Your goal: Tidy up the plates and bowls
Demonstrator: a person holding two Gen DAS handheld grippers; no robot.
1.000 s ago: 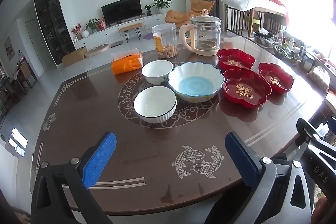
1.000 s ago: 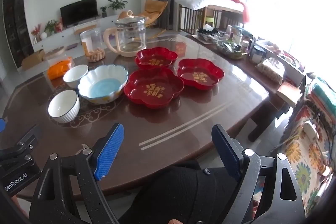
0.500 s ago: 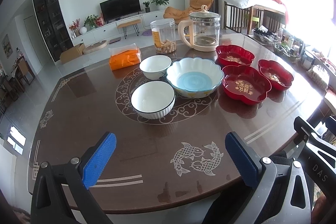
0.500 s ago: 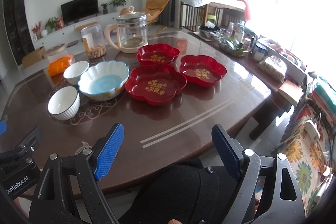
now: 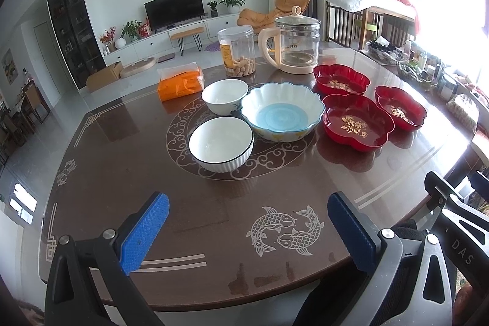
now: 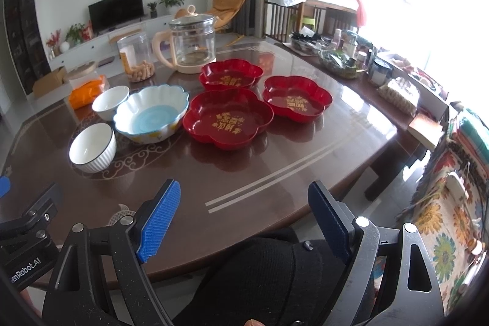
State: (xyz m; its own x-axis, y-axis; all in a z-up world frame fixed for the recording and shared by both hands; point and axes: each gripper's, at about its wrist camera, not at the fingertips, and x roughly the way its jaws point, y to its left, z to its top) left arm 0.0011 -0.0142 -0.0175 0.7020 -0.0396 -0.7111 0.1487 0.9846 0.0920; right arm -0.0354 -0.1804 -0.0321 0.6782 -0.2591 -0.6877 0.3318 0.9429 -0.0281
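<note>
My other claw [image 6: 18,246], seen at the near left, has "enRobot.AI" on its black body. At the near right, that claw's body [image 5: 458,246] says "DAS". The gold words in the red plates [image 6: 227,119] are too small to read.

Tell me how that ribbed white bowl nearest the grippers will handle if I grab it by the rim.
The ribbed white bowl looks glazed ceramic, so probably rigid, slick and chippable. Its foot seems narrower than its rim, so a one-sided pinch may tilt it. It looks empty, likely moderately light.

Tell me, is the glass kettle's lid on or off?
On. The glass kettle stands upright with its knobbed lid seated on top.
</note>
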